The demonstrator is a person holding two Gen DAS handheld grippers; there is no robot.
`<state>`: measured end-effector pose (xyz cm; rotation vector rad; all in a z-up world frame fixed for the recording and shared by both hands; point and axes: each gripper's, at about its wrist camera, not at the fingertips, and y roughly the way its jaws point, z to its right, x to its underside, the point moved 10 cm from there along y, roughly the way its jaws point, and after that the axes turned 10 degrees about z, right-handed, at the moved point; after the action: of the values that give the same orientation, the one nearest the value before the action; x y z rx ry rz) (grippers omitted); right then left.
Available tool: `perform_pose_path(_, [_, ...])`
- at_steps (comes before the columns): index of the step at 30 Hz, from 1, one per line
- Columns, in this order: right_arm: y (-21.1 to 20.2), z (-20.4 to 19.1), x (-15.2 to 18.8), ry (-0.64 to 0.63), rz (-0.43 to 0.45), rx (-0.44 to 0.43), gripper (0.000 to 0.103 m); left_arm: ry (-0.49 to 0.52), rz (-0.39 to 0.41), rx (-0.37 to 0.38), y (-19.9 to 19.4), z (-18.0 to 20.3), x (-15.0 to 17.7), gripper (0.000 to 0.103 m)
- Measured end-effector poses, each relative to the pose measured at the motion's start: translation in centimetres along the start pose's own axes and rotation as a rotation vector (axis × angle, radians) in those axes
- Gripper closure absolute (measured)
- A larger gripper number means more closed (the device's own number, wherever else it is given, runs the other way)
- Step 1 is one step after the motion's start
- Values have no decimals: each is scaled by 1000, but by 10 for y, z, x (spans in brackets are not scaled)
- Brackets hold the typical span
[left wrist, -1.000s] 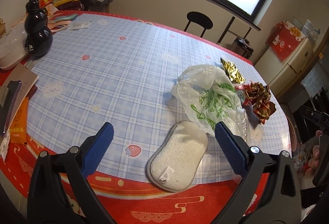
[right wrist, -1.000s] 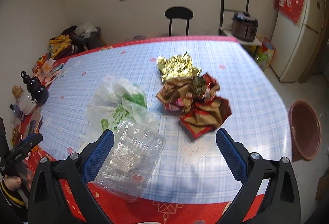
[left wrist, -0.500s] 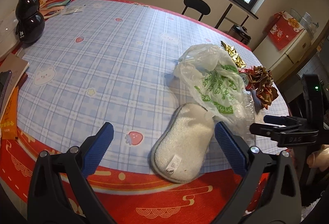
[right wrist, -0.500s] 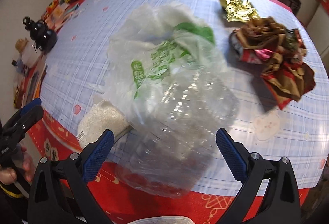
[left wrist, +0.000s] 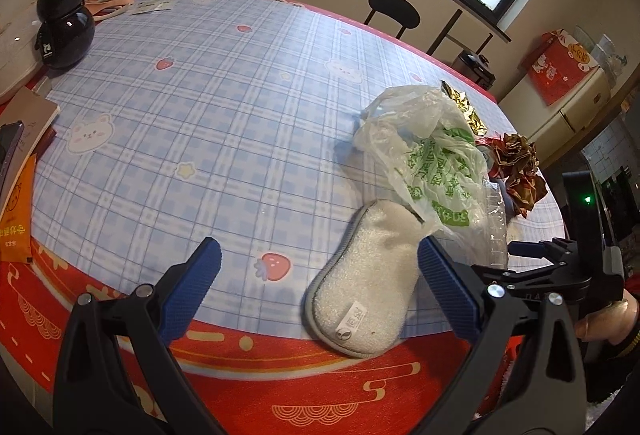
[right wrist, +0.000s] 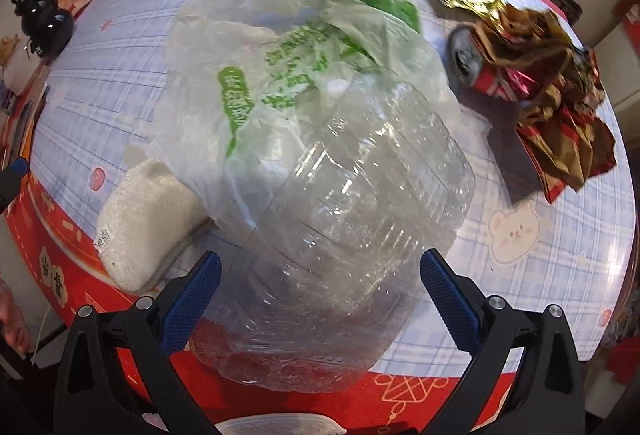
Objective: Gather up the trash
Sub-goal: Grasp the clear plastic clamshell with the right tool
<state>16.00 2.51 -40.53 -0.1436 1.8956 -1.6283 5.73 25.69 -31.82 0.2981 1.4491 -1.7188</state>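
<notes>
Blk gourd bottle point(left wrist: 64, 19) far left; stool point(left wrist: 394, 10) behind table point(left wrist: 200, 115).

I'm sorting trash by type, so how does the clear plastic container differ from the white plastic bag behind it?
The clear plastic container is see-through, ribbed and keeps its shape; the white plastic bag is cloudy, limp, crumpled and printed in green. The container lies nearer the table's edge, the bag farther in. Both are plastic and touch each other.

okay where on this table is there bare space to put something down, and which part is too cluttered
The widest bare stretch of tablecloth lies between the black gourd bottle and the plastic bag. A smaller patch sits below the red-gold wrappers. It is crowded where bag, clear container, white pad and can bunch together.
</notes>
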Motion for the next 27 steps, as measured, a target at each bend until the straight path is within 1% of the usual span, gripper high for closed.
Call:
perform_pose_path(4, [-13, 16, 5, 64, 25, -24, 7, 26, -9, 23, 4, 14, 1, 6])
perform_pose_path(7, [-23, 27, 8, 109, 39, -57, 18, 36, -21, 34, 8, 21, 4, 6])
perform_pose_path(9, [-29, 37, 10, 147, 54, -71, 23, 41, -28, 41, 10, 26, 6, 6])
perform_pose_path(11, [-34, 44, 13, 181, 61, -84, 32, 45, -32, 46, 12, 29, 7, 6])
perform_pose_path(13, [-39, 54, 16, 210, 73, -88, 39, 51, -37, 51, 13, 32, 8, 6])
perform_pose_path(14, [-42, 58, 17, 221, 80, -85, 40, 55, -39, 54, 14, 35, 9, 6])
perform_pose_path(16, [-46, 66, 19, 228, 88, -75, 40, 61, -42, 60, 15, 39, 9, 6])
perform_pose_path(18, [-46, 68, 19, 207, 86, -34, 39, 64, -44, 64, 16, 41, 10, 6])
perform_pose_path(19, [-45, 68, 20, 186, 81, -10, 30, 65, -44, 66, 17, 43, 9, 6])
perform_pose_path(20, [-45, 66, 20, 168, 79, -3, 21, 67, -45, 69, 17, 45, 9, 6])
perform_pose_path(22, [-44, 52, 15, 111, 86, -3, 13, 73, -44, 74, 18, 48, 9, 6])
perform_pose_path(23, [-43, 45, 13, 65, 86, 15, 9, 79, -44, 78, 18, 51, 9, 6])
perform_pose_path(25, [-34, 33, 12, -20, 71, 58, 7, 85, -44, 83, 19, 54, 8, 6])
perform_pose_path(27, [-23, 33, 17, -77, 30, 121, 7, 91, -46, 86, 19, 57, 10, 6])
